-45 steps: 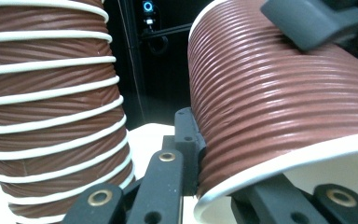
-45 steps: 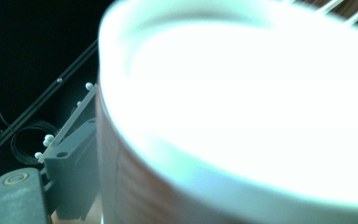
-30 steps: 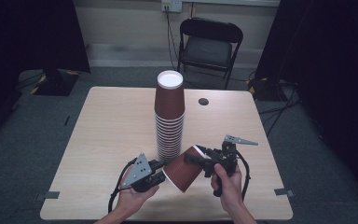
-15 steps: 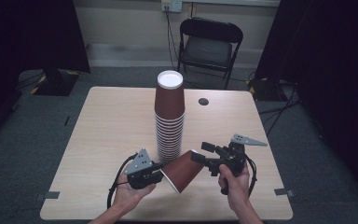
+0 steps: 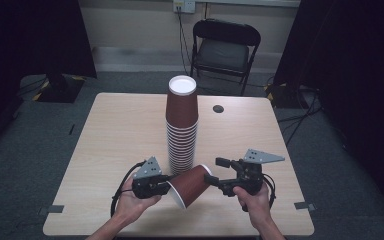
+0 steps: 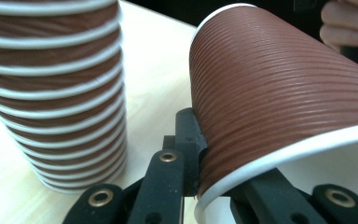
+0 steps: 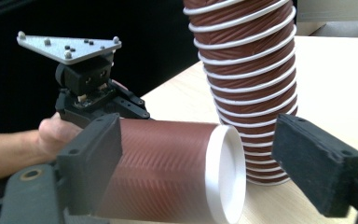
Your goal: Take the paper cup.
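Cup (image 5: 190, 185) held sideways above table's (image 5: 110, 130) near edge, rim pinched shut in left gripper (image 5: 166, 187). Right gripper (image 5: 215, 172) jaws just closing, straddling cup's base, not pressing. Cup stack (image 5: 181, 127) just behind; open tabletop either side.

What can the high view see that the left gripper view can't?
High view alone: the black folding chair behind the table, the white top of the cup stack, and the right hand-held gripper, jaws around the base of the loose cup with space either side, having just been closing. Left gripper view alone: close up, one jaw of the left hand-held gripper inside the cup's rim and one outside, pinching its wall. Both share the stack, the loose cup lying sideways and the wooden tabletop.
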